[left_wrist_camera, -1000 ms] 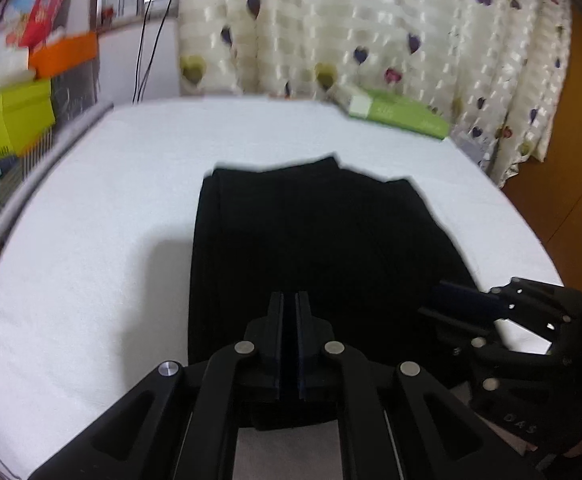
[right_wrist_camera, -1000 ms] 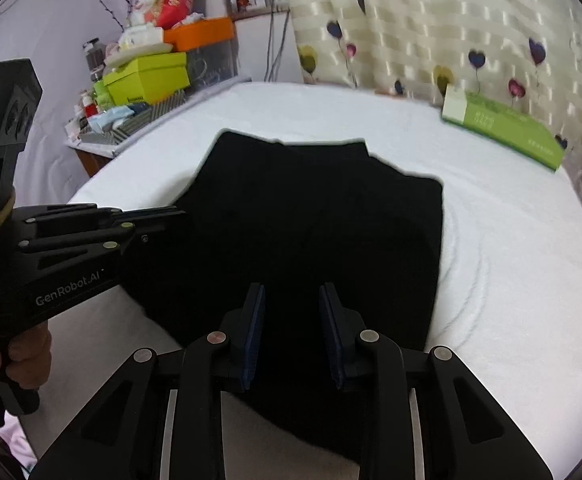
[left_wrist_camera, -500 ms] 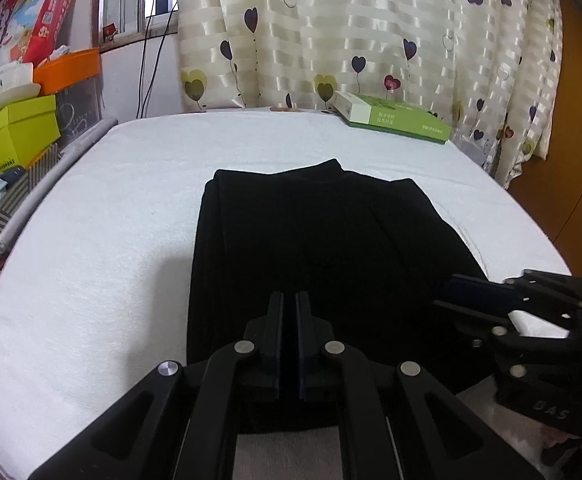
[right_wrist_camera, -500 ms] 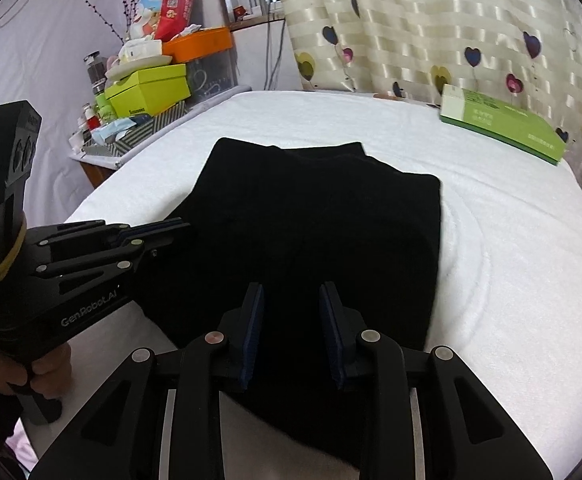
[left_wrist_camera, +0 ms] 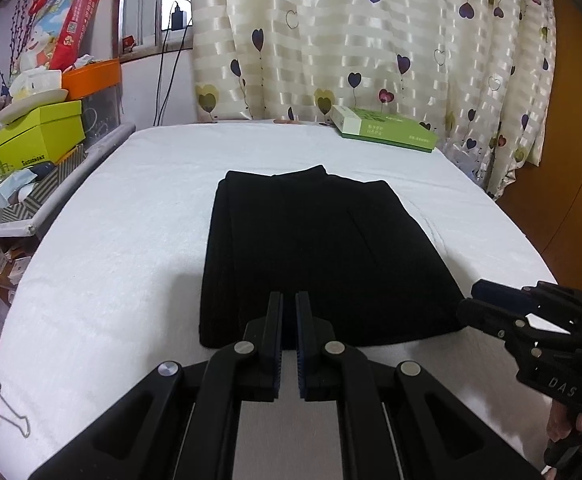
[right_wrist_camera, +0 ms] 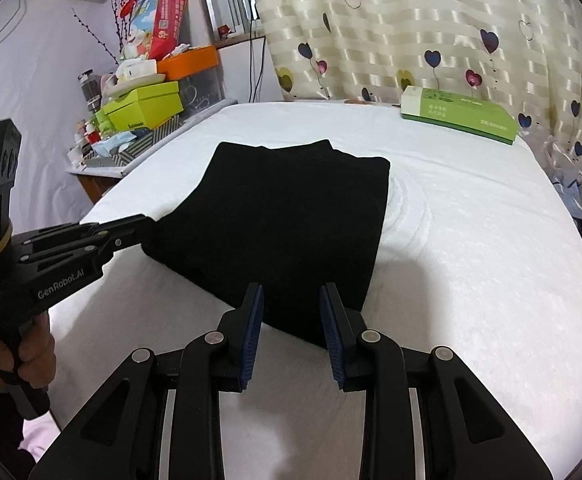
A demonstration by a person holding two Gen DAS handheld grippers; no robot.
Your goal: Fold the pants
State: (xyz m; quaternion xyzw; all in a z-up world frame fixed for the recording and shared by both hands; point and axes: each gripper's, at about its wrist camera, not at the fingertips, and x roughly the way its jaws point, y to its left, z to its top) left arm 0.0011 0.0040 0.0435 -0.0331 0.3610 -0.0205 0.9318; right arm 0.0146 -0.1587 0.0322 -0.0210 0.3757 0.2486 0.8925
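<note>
Black pants (left_wrist_camera: 323, 248) lie folded into a flat rectangle on the white padded surface (left_wrist_camera: 131, 240). My left gripper (left_wrist_camera: 289, 304) hovers over their near edge, fingers almost together, and nothing shows pinched between them. From the right wrist view its tip (right_wrist_camera: 147, 221) sits at the near left corner of the pants (right_wrist_camera: 283, 216). My right gripper (right_wrist_camera: 291, 300) is open over the near right edge and holds nothing. In the left wrist view its tip (left_wrist_camera: 471, 300) is just off the near right corner.
A green flat box (left_wrist_camera: 383, 132) lies at the far right of the surface by the heart-print curtain. Stacked boxes and clutter (left_wrist_camera: 39, 136) crowd a shelf on the left. A binder clip (left_wrist_camera: 7, 416) hangs at the near left edge. A hand (right_wrist_camera: 19, 356) grips the left handle.
Both grippers have drawn back toward the near edge, so the pants sit farther from them. The right gripper's fingers stand wider apart. The pants lie still.
</note>
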